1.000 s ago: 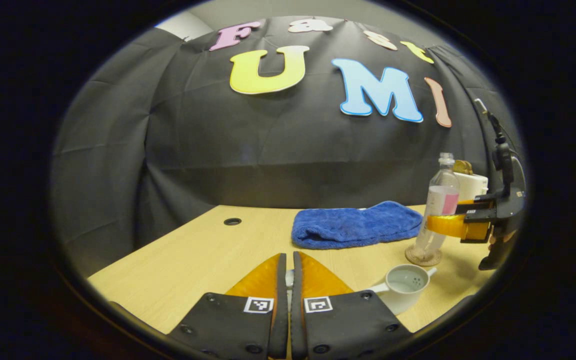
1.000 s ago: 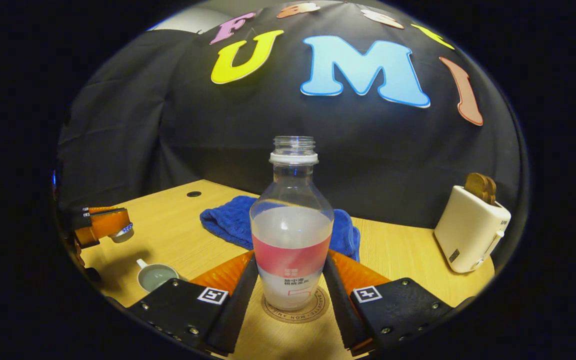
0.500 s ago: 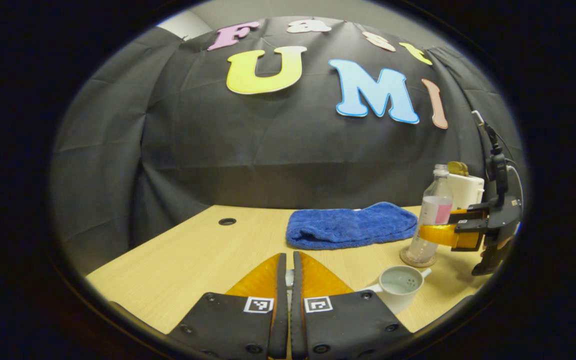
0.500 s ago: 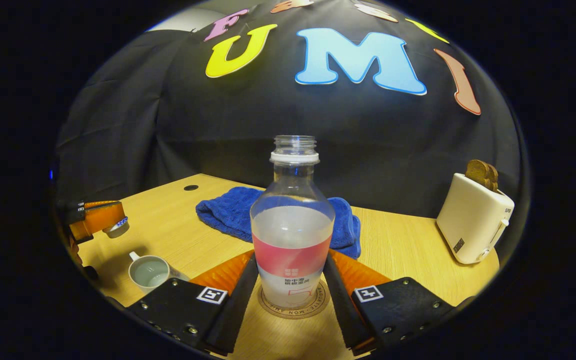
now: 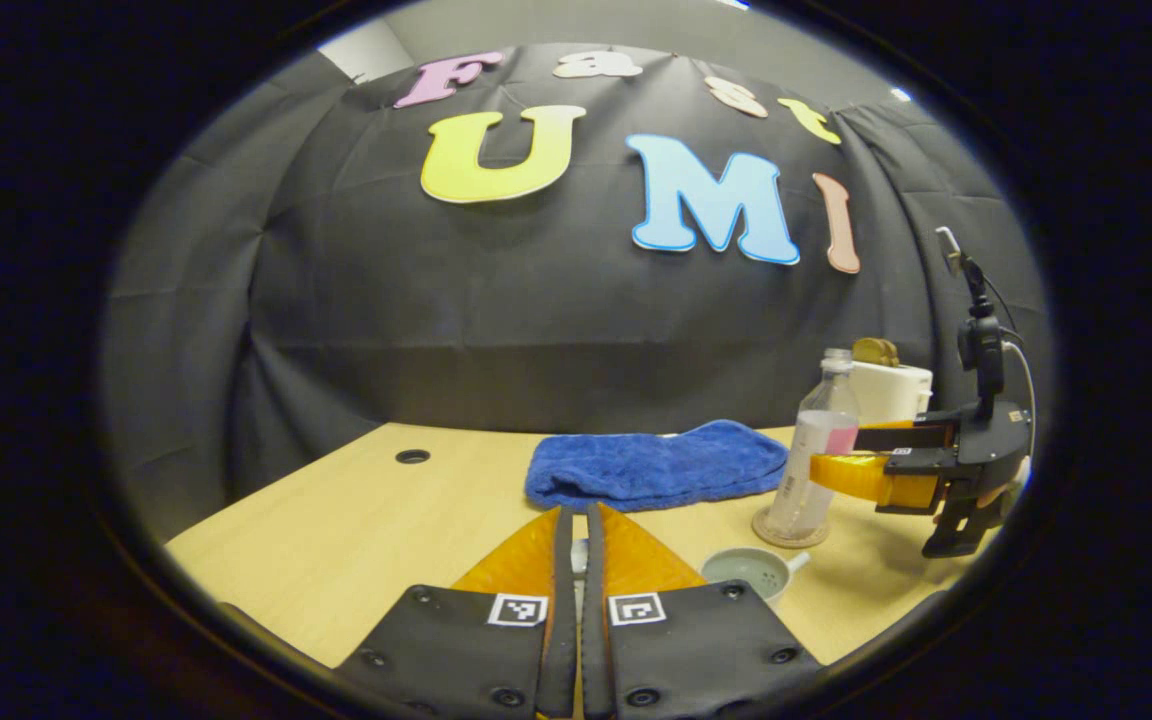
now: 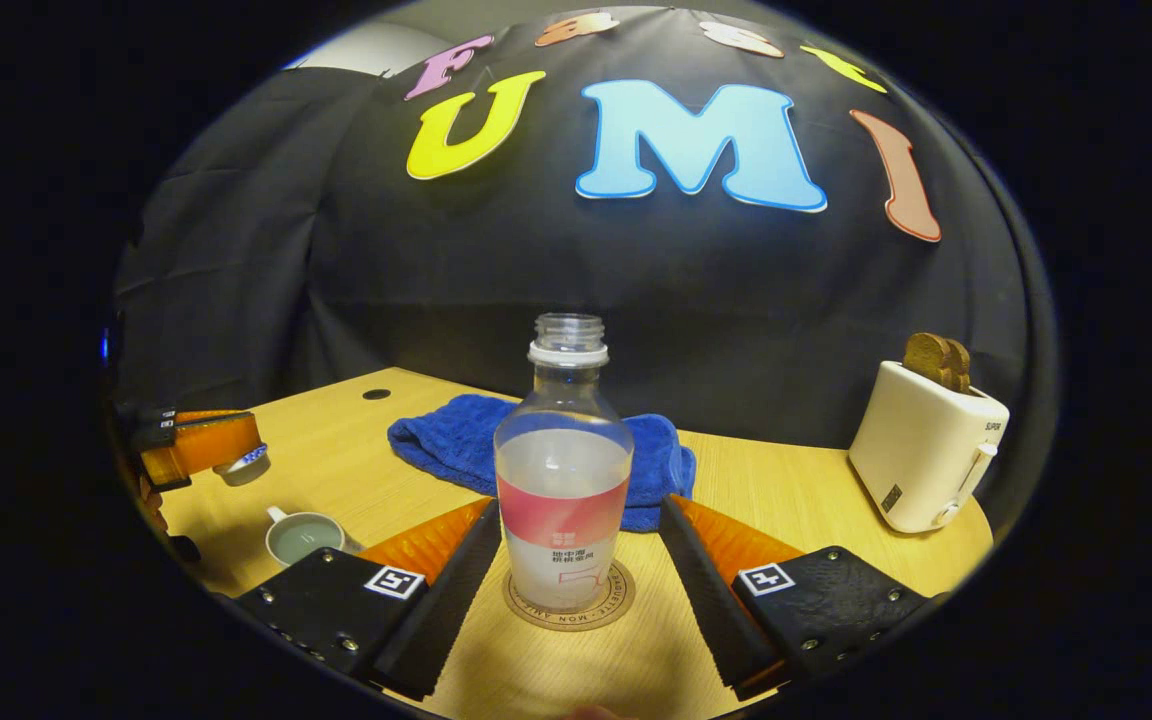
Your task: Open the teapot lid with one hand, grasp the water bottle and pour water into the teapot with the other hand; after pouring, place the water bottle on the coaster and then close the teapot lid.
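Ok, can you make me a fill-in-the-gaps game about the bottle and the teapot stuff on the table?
1. The water bottle stands on a round ____.
2. Behind it lies a ____ towel.
3. Near the teapot, the left gripper holds its ____.
4. The right gripper has its jaws ____, not touching the bottle.
Missing words: coaster, blue, lid, open.

The uncapped water bottle [image 6: 563, 490], part full, stands upright on the round coaster [image 6: 568, 610]. The open teapot [image 6: 301, 535] sits nearby, its lid [image 6: 241, 463] held aloft.
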A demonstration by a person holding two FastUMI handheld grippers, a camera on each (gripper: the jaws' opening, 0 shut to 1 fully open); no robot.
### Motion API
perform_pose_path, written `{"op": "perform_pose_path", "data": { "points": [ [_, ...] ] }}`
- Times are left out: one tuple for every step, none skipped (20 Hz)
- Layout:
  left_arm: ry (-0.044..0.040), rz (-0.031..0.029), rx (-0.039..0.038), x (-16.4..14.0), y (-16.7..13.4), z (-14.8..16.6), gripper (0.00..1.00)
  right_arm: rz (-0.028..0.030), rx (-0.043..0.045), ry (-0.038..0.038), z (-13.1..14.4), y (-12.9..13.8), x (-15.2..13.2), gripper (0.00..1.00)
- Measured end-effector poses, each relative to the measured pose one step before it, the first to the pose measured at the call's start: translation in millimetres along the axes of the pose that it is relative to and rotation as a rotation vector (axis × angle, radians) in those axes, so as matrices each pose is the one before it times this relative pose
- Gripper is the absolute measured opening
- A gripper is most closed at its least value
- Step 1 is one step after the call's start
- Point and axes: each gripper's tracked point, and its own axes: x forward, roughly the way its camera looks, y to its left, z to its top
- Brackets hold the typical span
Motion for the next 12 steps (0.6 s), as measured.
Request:
{"op": "perform_pose_path", "data": {
  "points": [
    [-0.00708, -0.01818, -0.00742, 0.1, -6.61, 2.36, 0.08, -0.00763, -0.00104, -0.01143, 2.58, -3.57, -5.96, 0.98],
    [-0.00546, -0.01486, -0.00513, 0.37, -6.42, 0.79, 0.09, -0.0101, -0.00214, -0.01026, 1.69, -2.87, -6.86, 0.98],
    [-0.00242, -0.01205, -0.00104, 0.45, -5.7, 1.28, 0.08, -0.00806, 0.00003, -0.00867, 1.57, -3.11, -7.22, 0.98],
    [-0.00086, -0.01108, 0.00081, 1.65, -6.94, -1.29, 0.09, -0.01172, -0.00006, -0.00972, 1.07, -3.52, -6.16, 0.98],
    [0.00146, -0.01236, 0.00307, 1.02, -7.48, 0.19, 0.09, -0.01057, -0.00053, -0.00957, 1.83, -6.19, -6.0, 0.98],
    [0.00229, -0.01294, 0.00562, 0.5, -7.35, -0.2, 0.09, -0.01008, 0.00173, -0.01116, 1.75, -5.44, -5.77, 0.98],
    [-0.00067, -0.01275, 0.00672, 0.22, -7.41, 1.32, 0.1, -0.00829, 0.00223, -0.00791, 2.25, -6.2, -5.09, 0.98],
    [-0.00305, -0.01056, 0.00787, 1.89, -7.44, 1.14, 0.1, -0.01049, 0.00323, -0.00799, 0.25, -6.72, -6.65, 0.98],
    [-0.00358, -0.00809, 0.00847, 1.01, -6.57, 2.16, 0.1, -0.01164, 0.00366, -0.00612, 1.79, -7.53, -5.4, 0.98],
    [-0.00169, -0.00871, 0.00861, 0.67, -7.64, -0.16, 0.09, -0.00878, 0.00197, -0.00433, -0.16, -7.77, -4.81, 0.98],
    [0.0014, -0.00897, 0.00752, 1.33, -7.32, 0.12, 0.09, -0.00853, 0.00064, -0.00138, 0.1, -6.62, -4.48, 0.98],
    [0.00371, -0.0061, 0.00737, 1.29, -7.57, -1.49, 0.09, -0.00979, -0.00066, -0.001, -1.54, -6.37, -4.77, 0.98]
  ]
}}
